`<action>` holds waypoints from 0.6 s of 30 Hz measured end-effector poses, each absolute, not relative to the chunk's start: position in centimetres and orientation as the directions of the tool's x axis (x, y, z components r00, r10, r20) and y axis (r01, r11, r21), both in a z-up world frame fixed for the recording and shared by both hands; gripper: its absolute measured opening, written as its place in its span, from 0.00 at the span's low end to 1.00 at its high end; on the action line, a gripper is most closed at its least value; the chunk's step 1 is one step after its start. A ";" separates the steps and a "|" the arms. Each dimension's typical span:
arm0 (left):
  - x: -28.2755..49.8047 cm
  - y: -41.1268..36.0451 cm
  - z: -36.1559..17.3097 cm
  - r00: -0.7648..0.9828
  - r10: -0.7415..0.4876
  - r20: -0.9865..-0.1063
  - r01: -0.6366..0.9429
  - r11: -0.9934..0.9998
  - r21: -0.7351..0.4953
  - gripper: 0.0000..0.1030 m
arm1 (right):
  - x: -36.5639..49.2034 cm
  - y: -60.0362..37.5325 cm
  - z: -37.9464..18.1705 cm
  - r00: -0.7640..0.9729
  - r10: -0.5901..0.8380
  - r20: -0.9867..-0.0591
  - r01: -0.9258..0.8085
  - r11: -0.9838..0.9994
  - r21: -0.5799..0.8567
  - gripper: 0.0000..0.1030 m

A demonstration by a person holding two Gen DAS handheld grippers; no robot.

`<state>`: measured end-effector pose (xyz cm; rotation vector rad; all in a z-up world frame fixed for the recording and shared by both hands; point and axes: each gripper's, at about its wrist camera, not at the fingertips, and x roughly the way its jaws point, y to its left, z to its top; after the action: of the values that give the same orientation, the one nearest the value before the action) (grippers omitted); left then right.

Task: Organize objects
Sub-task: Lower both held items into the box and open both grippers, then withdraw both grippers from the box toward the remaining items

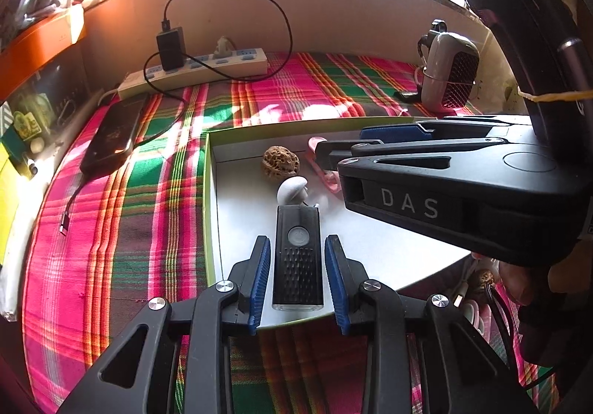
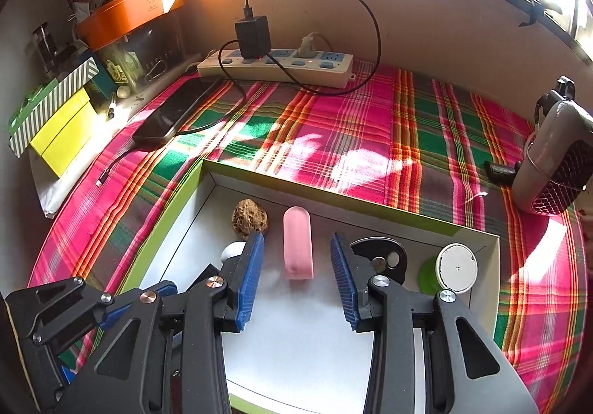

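My left gripper point(image 1: 298, 278) and right gripper point(image 2: 296, 280) look alike: matte black plastic linkage arms with triangular cut-outs, round silver screws at the pivots, ribbed blue pads point(image 2: 249, 284) lining the fingers. On the right gripper's side I read white "DAS" lettering point(image 1: 409, 202) and a moulded circle

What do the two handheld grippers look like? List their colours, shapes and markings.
Both the left gripper and the right gripper have black angular plastic arms with triangular cut-outs, silver round rivets and ribbed blue pads. White letters DAS mark the right one's side.
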<state>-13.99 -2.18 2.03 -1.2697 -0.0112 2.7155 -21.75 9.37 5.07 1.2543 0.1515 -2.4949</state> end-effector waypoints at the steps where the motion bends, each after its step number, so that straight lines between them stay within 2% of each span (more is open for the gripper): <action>1: -13.8 -2.2 2.2 -0.638 0.131 -0.759 -0.127 -0.990 -0.065 0.28 | -21.5 9.5 5.2 -0.555 -0.254 -0.792 0.348 -0.936 0.056 0.38; 18: -9.7 -1.7 4.4 -0.690 0.130 -0.712 -0.137 -0.989 -0.048 0.28 | -15.3 12.8 7.5 -0.647 -0.249 -0.721 0.289 -0.955 0.070 0.38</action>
<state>-9.71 -1.68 4.43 -1.1616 0.0134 2.7616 -15.30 12.80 7.52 1.1312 0.0732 -2.6087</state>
